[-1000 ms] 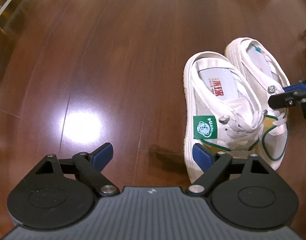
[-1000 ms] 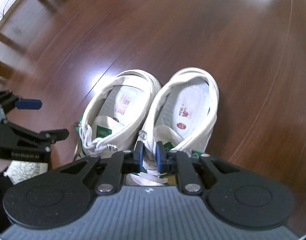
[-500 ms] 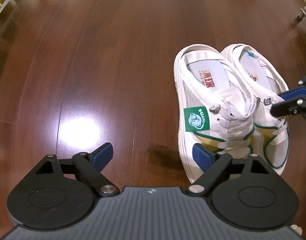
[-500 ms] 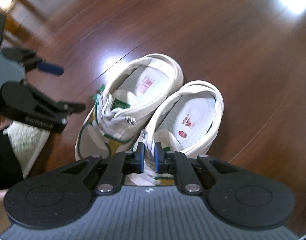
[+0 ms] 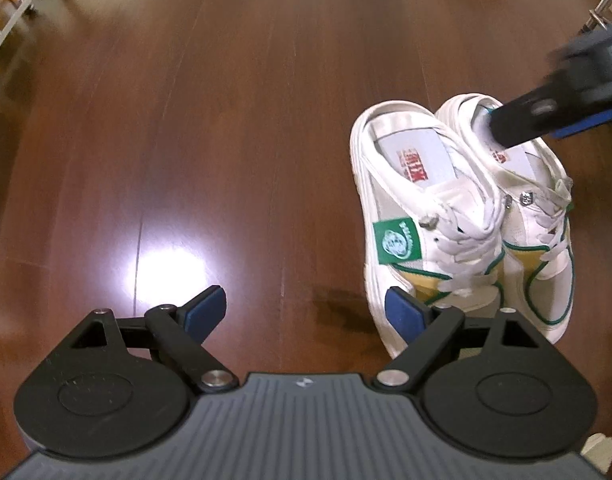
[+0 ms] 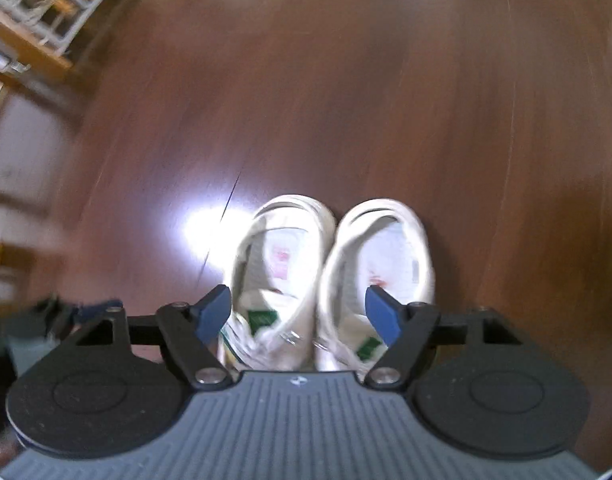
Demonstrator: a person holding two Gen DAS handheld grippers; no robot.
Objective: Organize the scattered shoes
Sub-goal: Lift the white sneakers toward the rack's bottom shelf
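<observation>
Sneakers, two white ones with green and yellow trim, stand side by side and touching on a dark, glossy wooden floor (image 5: 186, 120). In the left wrist view the left sneaker (image 5: 422, 216) shows a green square label on its side, white laces and a red print on its insole; the right sneaker (image 5: 538, 216) sits pressed against it, toes towards the camera. The left gripper (image 5: 306, 308) points down at bare floor just beside the pair, its blue-padded jaws spread wide with nothing between them; its right pad overlaps the toe of the left sneaker in the picture, though contact cannot be told. The right gripper (image 6: 298, 312) hangs above the tongues of both sneakers. Its jaws have just been opening and now stand apart, pads clear of the shoes, gripping nothing. That view is blurred. A bright light reflection (image 6: 206, 232) lies on the floor beside the heels. Pale metal and wood furniture (image 6: 46, 20) shows at the upper left edge.
</observation>
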